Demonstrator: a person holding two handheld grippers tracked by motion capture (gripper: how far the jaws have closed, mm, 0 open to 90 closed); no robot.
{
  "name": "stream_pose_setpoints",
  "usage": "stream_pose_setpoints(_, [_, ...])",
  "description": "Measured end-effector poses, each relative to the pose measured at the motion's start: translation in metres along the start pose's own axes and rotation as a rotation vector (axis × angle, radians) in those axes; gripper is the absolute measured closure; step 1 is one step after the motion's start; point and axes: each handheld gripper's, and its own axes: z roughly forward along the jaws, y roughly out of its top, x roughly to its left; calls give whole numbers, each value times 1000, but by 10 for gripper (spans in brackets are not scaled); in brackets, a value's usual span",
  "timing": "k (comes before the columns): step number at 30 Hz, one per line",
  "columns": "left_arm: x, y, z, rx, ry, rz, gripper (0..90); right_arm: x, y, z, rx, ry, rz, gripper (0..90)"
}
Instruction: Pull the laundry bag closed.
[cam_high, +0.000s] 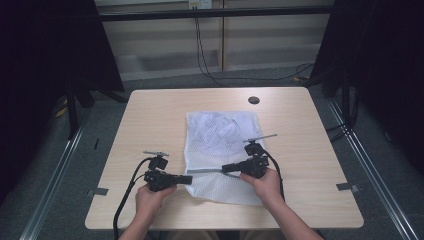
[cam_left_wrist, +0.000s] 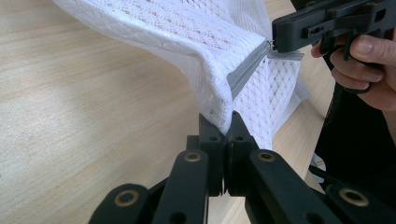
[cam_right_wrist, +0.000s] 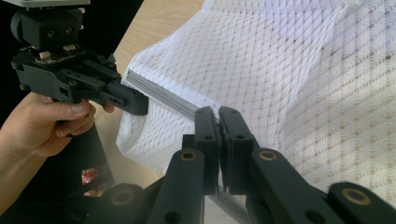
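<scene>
A white mesh bag lies in the middle of the wooden table, its grey zipper along the near edge. My left gripper is shut on the bag's near left corner, at the zipper's end. In the left gripper view the jaws pinch the white mesh just below the zipper. My right gripper is shut on the zipper farther right and lifts it a little. In the right gripper view its tips close on the zipper, with the left gripper beyond.
A round cable hole sits at the table's far edge. Bare wood lies left and right of the bag. Black curtains hang at both sides, and cables run across the floor behind the table.
</scene>
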Motion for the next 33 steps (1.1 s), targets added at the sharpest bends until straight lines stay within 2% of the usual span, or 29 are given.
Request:
stream_pose_setpoints(5, [1,0,0,2,-8,-1,887,-1,0,-2,2,10,2,868])
stream_pose_setpoints(9, [0,1,-1,-7,-5,-18,887,-1,-1,-3,7,1,-3,868])
stream_pose_setpoints(14, [0,1,-2,-3,-4,-7,887,0,-1,-5,9,-1,-7,868])
stream_pose_setpoints(15, [0,1,-1,-5,-8,-19,887,0,-1,-5,8,0,-6,869])
stream_pose_setpoints(21, [0,1,0,-6,-11,-22,887,2,-1,-7,10,-9,-11,868])
stream_pose_setpoints(28, [-1,1,0,-8,-9,-11,887,5,-1,-11,24,-20,-21,869])
stream_pose_setpoints(33, [-2,1,0,-9,-9,-14,887,2,-2,-17,11,-18,-22,868])
